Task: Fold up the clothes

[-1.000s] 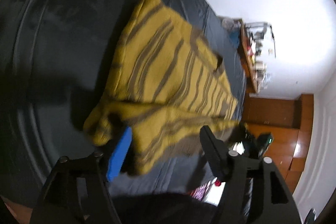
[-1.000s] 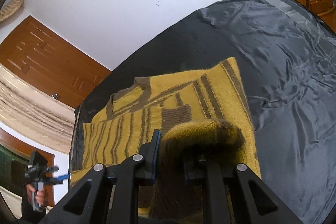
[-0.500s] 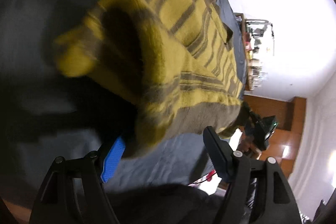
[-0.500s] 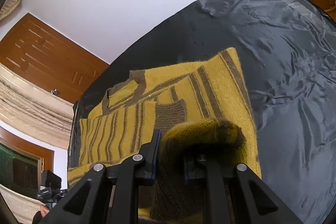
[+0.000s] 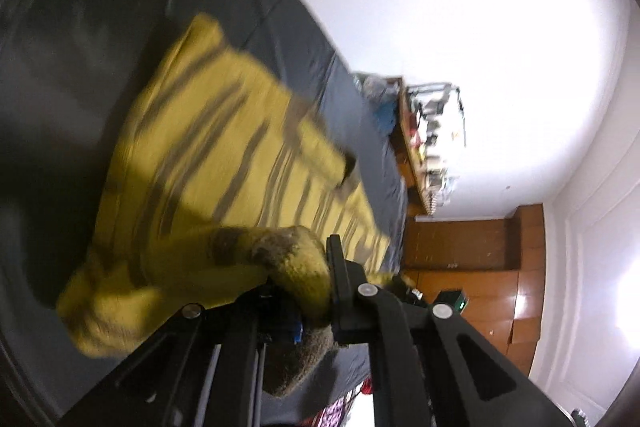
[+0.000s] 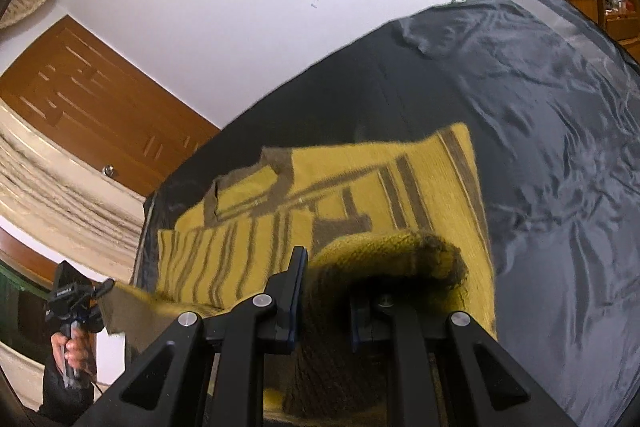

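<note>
Two claws clamped on yellow striped sweater point(image 6: 360, 183), left claw point(image 5: 300, 291) just closed, right claw point(image 6: 324, 291), no readable writing

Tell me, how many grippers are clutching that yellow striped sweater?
2. The left gripper pinches the sweater at its near bunched edge; the right gripper holds another bunched fold. None seems hidden.

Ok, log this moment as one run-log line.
task: fold clothes | left gripper: jaws just closed, shut on sweater hem | right gripper: shut on sweater hem | surface: dark sheet | fold: not yet made
</note>
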`<state>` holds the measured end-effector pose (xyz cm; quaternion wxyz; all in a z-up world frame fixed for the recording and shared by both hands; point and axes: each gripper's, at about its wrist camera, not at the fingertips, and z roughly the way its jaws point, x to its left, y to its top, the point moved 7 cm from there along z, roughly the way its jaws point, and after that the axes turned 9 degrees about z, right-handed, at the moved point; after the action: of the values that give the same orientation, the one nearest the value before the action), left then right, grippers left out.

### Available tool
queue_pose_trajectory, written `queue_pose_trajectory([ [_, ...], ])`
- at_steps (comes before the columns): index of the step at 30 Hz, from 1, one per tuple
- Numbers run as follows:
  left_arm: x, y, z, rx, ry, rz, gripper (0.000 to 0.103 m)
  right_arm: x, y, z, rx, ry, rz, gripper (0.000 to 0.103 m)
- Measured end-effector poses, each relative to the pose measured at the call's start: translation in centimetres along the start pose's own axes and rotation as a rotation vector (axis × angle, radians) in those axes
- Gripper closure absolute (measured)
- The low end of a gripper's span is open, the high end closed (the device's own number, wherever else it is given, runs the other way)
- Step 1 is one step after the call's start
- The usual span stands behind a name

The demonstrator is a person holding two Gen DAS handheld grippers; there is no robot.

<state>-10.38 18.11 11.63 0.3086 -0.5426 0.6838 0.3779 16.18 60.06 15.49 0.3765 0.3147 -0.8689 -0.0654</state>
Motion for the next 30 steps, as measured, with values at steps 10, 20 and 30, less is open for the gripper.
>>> queue_pose_trajectory([
  [10, 2.2, 5.5, 2.2, -0.031, -0.005, -0.074, 0.093, 1.4, 3.5, 1.7, -0.065, -0.03, 0.033, 0.084],
  [20, 6.2, 7.9, 6.7, 0.002, 0.064, -0.156, 0.067, -0.3, 5.4, 5.9, -0.029, -0.099, 0.14, 0.035],
  [30, 5.7, 8.4, 6.9, -0.046, -0.003, -0.14, 0.025, 0.4, 6.1, 3.6, -0.091, -0.067, 0.161, 0.023],
])
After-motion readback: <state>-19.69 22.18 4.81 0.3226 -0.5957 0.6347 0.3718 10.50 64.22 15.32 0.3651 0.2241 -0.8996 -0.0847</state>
